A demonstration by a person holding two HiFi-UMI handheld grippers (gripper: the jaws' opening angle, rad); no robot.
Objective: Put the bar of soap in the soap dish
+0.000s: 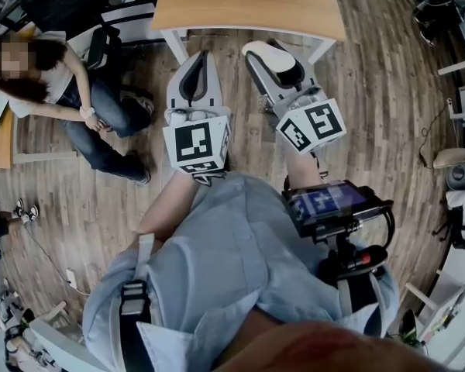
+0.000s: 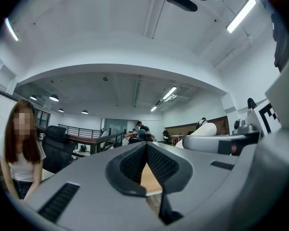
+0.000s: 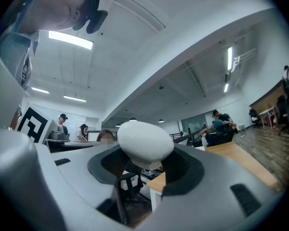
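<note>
Soap's clamped in the right gripper, left one's got nothing

The right gripper [image 3: 145, 163] has its jaws spread about the width of the bar of soap [image 3: 144, 139] and squeezed onto it, so the white oval bar pokes out past the tips. In the head view it's up in the air over the wood floor [image 1: 372, 130], just on the near side of the wooden table [image 1: 248, 2]. The left gripper [image 2: 146, 150] sits right beside it on the left, with its jaw tips pressed together and nothing between them. Way off to the left there's a seated person [image 1: 70, 91].
</note>
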